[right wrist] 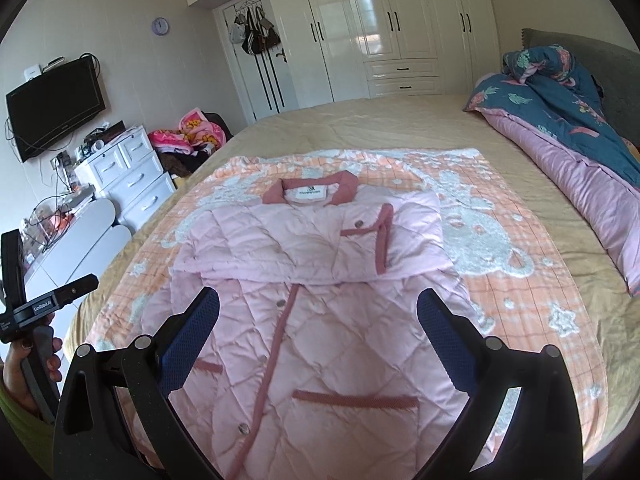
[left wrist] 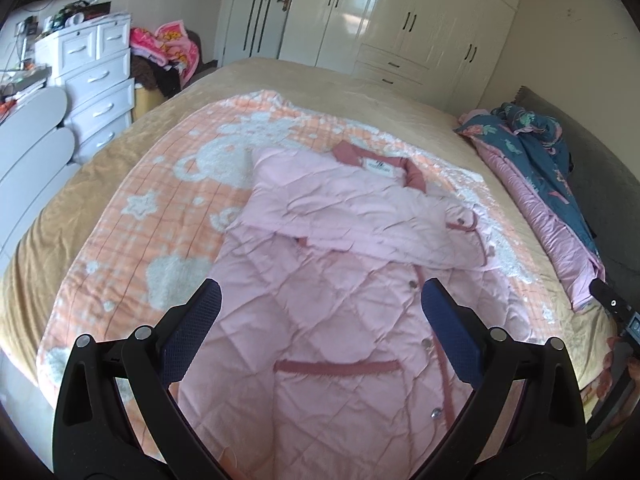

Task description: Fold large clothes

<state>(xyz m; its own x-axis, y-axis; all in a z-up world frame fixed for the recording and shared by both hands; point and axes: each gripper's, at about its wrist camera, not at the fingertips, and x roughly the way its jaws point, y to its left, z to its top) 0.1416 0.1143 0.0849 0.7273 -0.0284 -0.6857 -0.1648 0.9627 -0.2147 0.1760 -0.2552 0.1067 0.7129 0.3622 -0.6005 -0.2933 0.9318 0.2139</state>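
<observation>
The pink quilted coat (right wrist: 320,320) lies on the bed (right wrist: 400,120), sleeves folded across its chest, long axis running away from both grippers, hem nearest; left gripper (left wrist: 320,320) and right gripper (right wrist: 318,328) hover with fingers spread, empty.

- One pink jacket (right wrist: 316,320) under both claws.
- One orange blanket (right wrist: 500,240) beneath it.
- One blue quilt (right wrist: 560,120) far right.
- Two claws: left (left wrist: 320,328), right (right wrist: 318,328).
</observation>
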